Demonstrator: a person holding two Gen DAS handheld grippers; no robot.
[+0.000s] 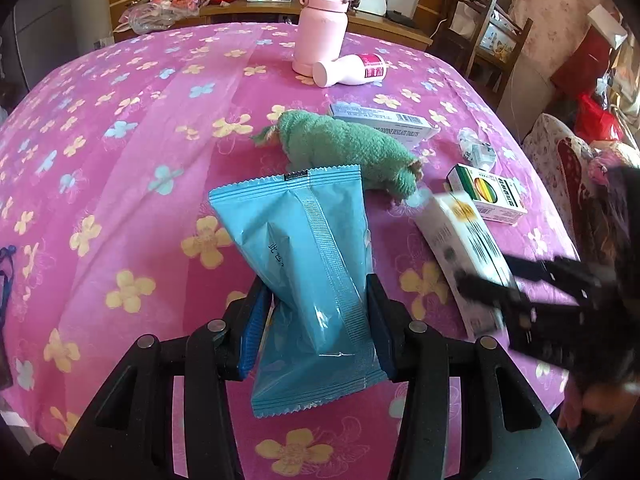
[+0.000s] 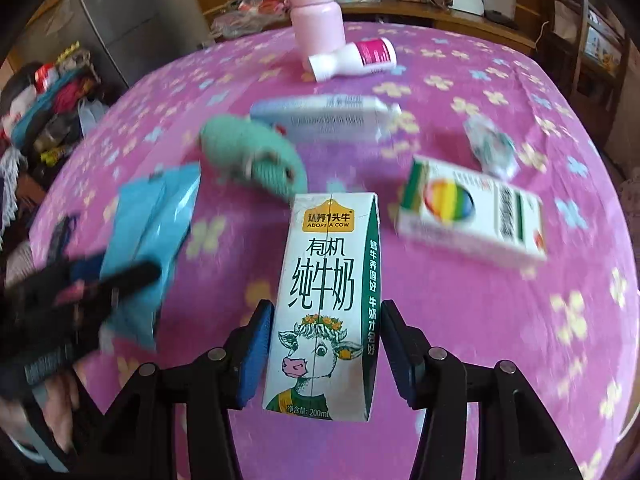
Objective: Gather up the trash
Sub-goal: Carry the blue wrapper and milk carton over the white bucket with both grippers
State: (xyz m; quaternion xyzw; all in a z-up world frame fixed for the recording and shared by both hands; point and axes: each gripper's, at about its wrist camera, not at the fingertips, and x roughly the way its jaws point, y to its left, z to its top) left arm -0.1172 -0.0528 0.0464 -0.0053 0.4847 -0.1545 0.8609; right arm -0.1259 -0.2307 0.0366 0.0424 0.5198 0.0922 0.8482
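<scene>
My left gripper [image 1: 318,300] is shut on a blue plastic wrapper [image 1: 304,276] and holds it above the pink flowered tablecloth [image 1: 120,140]. My right gripper [image 2: 326,336] is shut on a white and green milk carton [image 2: 326,300], also held above the table. The carton and right gripper show blurred at the right of the left wrist view [image 1: 460,248]. The wrapper and left gripper show blurred at the left of the right wrist view [image 2: 148,236]. A crumpled clear wrapper [image 1: 476,148] lies at the right of the table.
A green plush toy [image 1: 344,148], a blue-grey medicine box [image 1: 384,124], a white box with a rainbow mark [image 1: 488,194], a tipped white bottle [image 1: 352,70] and a pink flask [image 1: 322,20] are on the table. Cluttered shelves and chairs stand behind.
</scene>
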